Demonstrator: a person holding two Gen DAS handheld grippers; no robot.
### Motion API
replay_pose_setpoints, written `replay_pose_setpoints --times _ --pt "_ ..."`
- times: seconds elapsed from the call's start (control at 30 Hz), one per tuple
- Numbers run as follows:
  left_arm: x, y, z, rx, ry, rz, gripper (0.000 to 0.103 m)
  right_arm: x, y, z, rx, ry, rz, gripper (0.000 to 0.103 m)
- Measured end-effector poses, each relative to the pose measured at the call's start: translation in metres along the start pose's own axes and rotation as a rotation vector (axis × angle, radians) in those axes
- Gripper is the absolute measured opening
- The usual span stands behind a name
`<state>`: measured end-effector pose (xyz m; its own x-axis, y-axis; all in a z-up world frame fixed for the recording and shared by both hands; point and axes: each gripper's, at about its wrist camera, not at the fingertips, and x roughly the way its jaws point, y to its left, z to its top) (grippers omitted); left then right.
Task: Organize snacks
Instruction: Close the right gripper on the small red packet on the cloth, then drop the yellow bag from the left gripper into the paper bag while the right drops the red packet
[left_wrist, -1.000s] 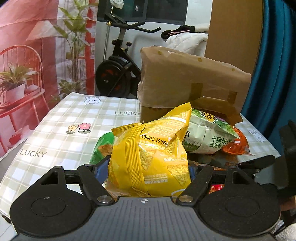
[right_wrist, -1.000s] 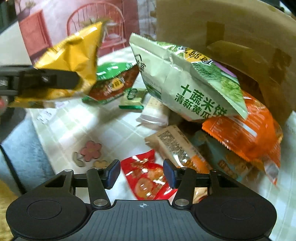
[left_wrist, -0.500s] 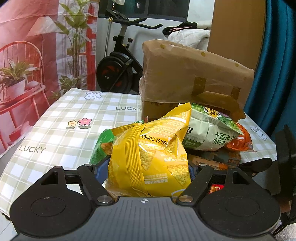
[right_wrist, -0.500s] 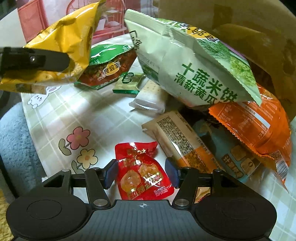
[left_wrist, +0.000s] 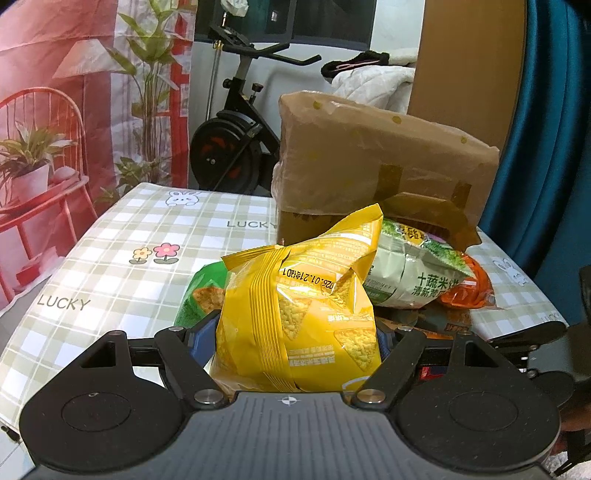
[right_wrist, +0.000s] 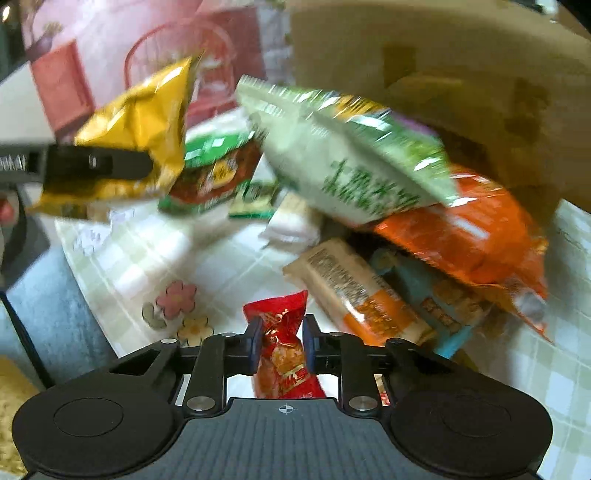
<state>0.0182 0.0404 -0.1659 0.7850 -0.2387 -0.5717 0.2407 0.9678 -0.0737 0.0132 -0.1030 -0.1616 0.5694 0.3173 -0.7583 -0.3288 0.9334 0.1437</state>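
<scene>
My left gripper is shut on a yellow chip bag and holds it upright above the checked table. The same bag shows at the upper left of the right wrist view, with a left finger across it. My right gripper is shut on a small red snack packet, pinched at its middle. A pile of snacks lies ahead: a pale green rice-cracker bag, an orange bag, a green-red bag and a beige-orange bar.
A cardboard box wrapped in plastic stands behind the pile. A blue packet and small white and green packets lie on the table. The table edge runs at the left. An exercise bike stands beyond.
My right gripper has closed on the red packet, which lay flat between its open fingers before. The right view is now blurred with motion. The left gripper has risen slightly with the yellow bag.
</scene>
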Motion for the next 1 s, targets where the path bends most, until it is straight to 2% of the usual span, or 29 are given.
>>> replay_pose_setpoints --times 0.3,0.53,0.67,0.8,1.0 --pt "-0.01 -0.005 0.006 0.013 -0.039 -0.007 0.079 -0.053 -0.033 -0.009 0.143 -0.162 -0.044 0.016" --pt "-0.019 -0.01 0.031 0.037 -0.108 -0.034 0.079 -0.111 -0.054 0.025 0.133 -0.366 -0.099 0.016" --pt "-0.022 -0.015 0.059 0.066 -0.166 -0.056 0.079 -0.137 -0.07 0.058 0.113 -0.489 -0.134 0.016" --pt "-0.019 -0.023 0.101 0.087 -0.24 -0.076 0.079 -0.158 -0.093 0.097 0.108 -0.603 -0.164 0.016" --pt "0.011 -0.047 0.174 0.128 -0.318 -0.108 0.079 -0.147 -0.132 0.158 0.145 -0.696 -0.188 0.016"
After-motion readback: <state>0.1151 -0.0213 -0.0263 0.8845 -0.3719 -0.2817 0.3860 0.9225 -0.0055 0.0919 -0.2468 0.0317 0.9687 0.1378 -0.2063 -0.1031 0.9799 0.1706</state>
